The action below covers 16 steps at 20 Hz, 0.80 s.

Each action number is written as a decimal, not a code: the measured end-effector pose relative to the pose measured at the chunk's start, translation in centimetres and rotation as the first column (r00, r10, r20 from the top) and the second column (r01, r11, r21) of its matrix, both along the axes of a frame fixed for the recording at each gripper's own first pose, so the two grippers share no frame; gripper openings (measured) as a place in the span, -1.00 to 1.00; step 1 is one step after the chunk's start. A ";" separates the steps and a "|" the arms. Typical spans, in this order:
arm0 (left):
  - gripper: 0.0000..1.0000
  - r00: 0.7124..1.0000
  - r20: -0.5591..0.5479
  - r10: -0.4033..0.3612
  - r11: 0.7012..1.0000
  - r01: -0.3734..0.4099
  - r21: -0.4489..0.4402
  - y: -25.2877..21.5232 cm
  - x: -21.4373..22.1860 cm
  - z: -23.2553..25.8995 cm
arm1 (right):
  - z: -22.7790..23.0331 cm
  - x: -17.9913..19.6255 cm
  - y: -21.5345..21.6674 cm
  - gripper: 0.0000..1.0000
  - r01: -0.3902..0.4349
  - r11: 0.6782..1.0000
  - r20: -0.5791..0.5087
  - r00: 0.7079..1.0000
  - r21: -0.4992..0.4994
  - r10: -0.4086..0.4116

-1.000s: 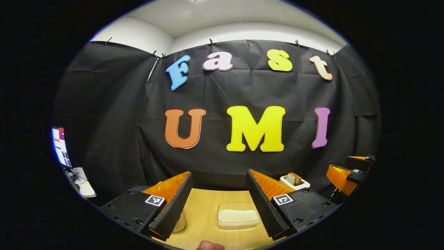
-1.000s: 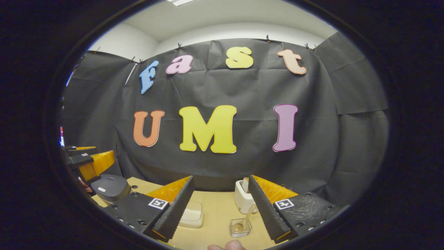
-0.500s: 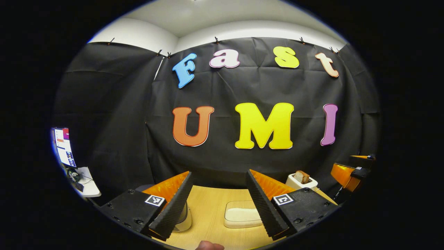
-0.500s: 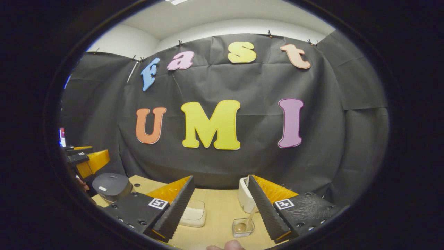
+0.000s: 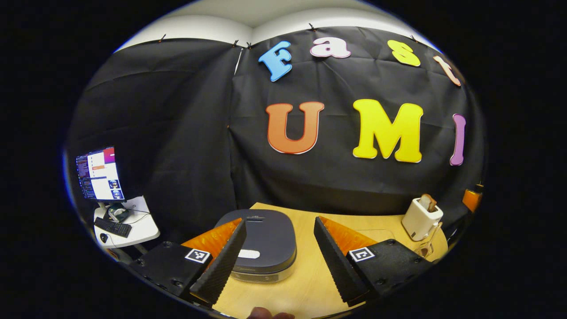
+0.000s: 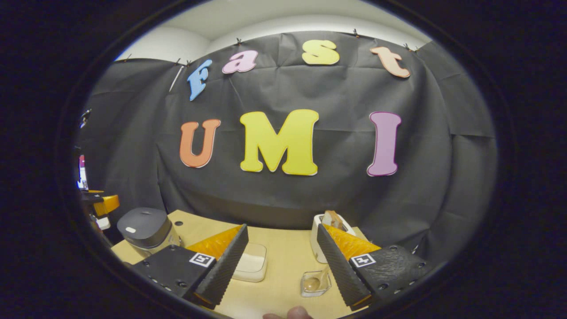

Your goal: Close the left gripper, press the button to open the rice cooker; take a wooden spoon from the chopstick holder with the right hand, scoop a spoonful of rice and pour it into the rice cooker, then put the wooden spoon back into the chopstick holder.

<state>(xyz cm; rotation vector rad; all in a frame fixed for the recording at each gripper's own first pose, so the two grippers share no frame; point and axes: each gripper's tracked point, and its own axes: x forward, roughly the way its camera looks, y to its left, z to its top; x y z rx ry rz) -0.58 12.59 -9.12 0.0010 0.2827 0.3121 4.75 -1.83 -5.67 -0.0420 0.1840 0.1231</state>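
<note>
A dark grey rice cooker (image 5: 266,239) stands with its lid down on the wooden table (image 5: 310,283); its white button (image 5: 249,254) faces me. My left gripper (image 5: 277,261) hovers open in front of it, the left finger overlapping the cooker's front. In the right gripper view the cooker (image 6: 144,228) is at the far left, with the left gripper (image 6: 99,204) beside it. My right gripper (image 6: 279,266) is open and holds nothing. Just ahead of its right finger stands a clear holder (image 6: 314,283) with the wooden spoon (image 6: 312,283) in it. A clear box of white rice (image 6: 252,263) lies near its left finger.
A white toaster (image 6: 323,235) with a slice of bread stands behind the holder; it is at the right in the left gripper view as the toaster (image 5: 421,217). Off the table's left side are a lit monitor (image 5: 99,175) and a small white stand (image 5: 128,223) with a keyboard.
The left gripper's view has swung left and tipped down, bringing the rice cooker between its fingers. The right gripper's view has tipped down a little. Both stay open.
</note>
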 end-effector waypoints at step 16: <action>-0.37 0.952 -0.306 0.013 0.992 -0.051 -0.118 5.1 1.6 -9.8 | -2.6 0.1 -0.8 0.91 -0.028 0.995 -0.077 0.997 -0.092 0.021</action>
